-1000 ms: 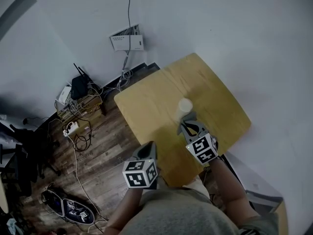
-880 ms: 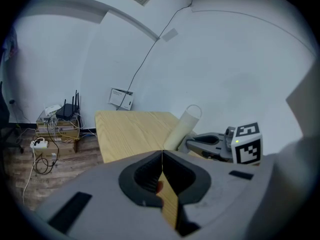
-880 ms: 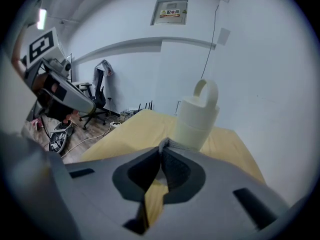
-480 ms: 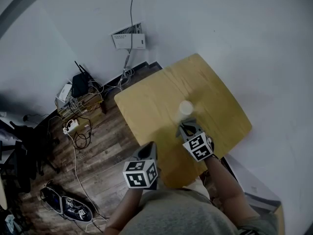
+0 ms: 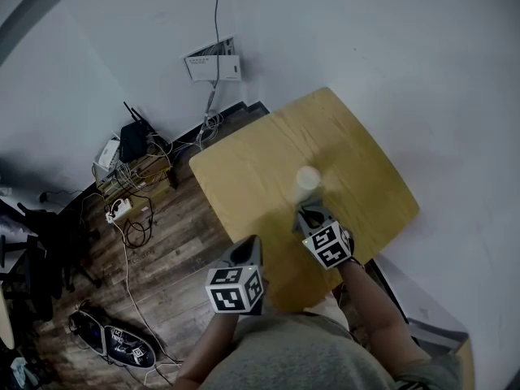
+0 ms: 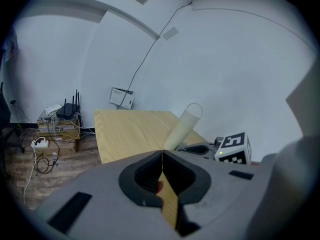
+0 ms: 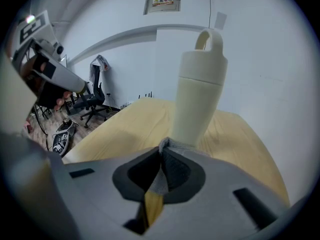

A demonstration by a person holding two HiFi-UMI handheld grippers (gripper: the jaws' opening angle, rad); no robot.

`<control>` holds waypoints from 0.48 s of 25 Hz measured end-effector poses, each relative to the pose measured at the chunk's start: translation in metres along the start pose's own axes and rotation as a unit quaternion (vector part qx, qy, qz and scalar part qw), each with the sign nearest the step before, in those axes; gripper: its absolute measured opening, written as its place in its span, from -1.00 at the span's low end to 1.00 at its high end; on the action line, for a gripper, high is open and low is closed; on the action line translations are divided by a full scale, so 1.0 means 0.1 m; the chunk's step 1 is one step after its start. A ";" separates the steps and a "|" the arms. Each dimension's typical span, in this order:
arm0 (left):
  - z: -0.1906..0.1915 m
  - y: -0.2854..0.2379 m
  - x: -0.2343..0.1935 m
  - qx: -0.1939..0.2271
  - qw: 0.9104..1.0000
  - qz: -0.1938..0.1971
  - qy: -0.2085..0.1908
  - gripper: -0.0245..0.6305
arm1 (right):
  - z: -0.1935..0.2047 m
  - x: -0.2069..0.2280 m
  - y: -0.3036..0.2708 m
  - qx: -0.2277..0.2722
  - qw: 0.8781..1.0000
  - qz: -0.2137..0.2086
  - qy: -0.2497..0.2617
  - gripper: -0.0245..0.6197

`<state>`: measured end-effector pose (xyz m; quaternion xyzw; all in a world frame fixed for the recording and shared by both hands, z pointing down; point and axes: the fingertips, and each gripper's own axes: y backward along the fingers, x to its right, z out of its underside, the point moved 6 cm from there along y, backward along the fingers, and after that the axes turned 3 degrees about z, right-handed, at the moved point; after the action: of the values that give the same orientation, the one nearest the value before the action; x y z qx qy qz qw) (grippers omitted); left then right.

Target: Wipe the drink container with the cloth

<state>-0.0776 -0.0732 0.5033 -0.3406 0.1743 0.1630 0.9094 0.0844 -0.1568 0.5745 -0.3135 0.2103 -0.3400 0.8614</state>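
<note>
The wooden tabletop (image 5: 244,177) fills the middle of the head view, bare apart from one object. The drink container (image 5: 307,180), a pale, cream-coloured bottle with a loop handle on its lid, stands upright a little right of the tabletop's centre. In the right gripper view it rises straight ahead of the jaws, so its side faces the cloth squarely.

The right gripper (image 5: 311,215) sits just below the container in the head view, aimed at its base. Its jaws are clamped on a grey cloth (image 7: 176,145), and a fold sticks out past the tips, right beside the bottle's lower wall. Whether the cloth touches the bottle is not clear. That hold looks meant to put fabric, not plastic, against the bottle.

The left gripper (image 5: 244,254) hangs at the lower left, over the near edge of the tabletop and well apart from the bottle. Its jaws are pressed together with nothing between them, so nothing steadies the container.
</note>
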 end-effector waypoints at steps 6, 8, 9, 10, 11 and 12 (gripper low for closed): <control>0.03 0.04 0.00 0.002 1.000 -0.001 0.001 -0.92 | -0.09 -0.16 0.13 0.019 1.000 -0.006 -0.005 -0.90; 0.03 0.06 0.00 0.004 1.000 0.000 0.000 -0.92 | -0.15 -0.25 0.20 0.027 1.000 -0.010 -0.004 -0.90; 0.02 0.08 0.00 0.005 1.000 0.000 -0.001 -0.92 | -0.18 -0.29 0.23 0.032 0.999 -0.012 -0.003 -0.90; 0.02 0.09 0.00 0.006 1.000 0.001 -0.002 -0.92 | -0.21 -0.34 0.27 0.036 0.999 -0.014 -0.002 -0.90; 0.02 0.11 0.00 0.007 1.000 0.002 -0.002 -0.92 | -0.24 -0.38 0.31 0.041 0.999 -0.017 -0.001 -0.90; 0.02 0.12 0.00 0.008 1.000 0.002 -0.002 -0.92 | -0.26 -0.41 0.35 0.047 0.999 -0.019 0.000 -0.90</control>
<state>-0.0822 -0.0635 0.4978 -0.3323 0.1741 0.1639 0.9124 0.0568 -0.1174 0.5379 -0.2765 0.1882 -0.3654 0.8687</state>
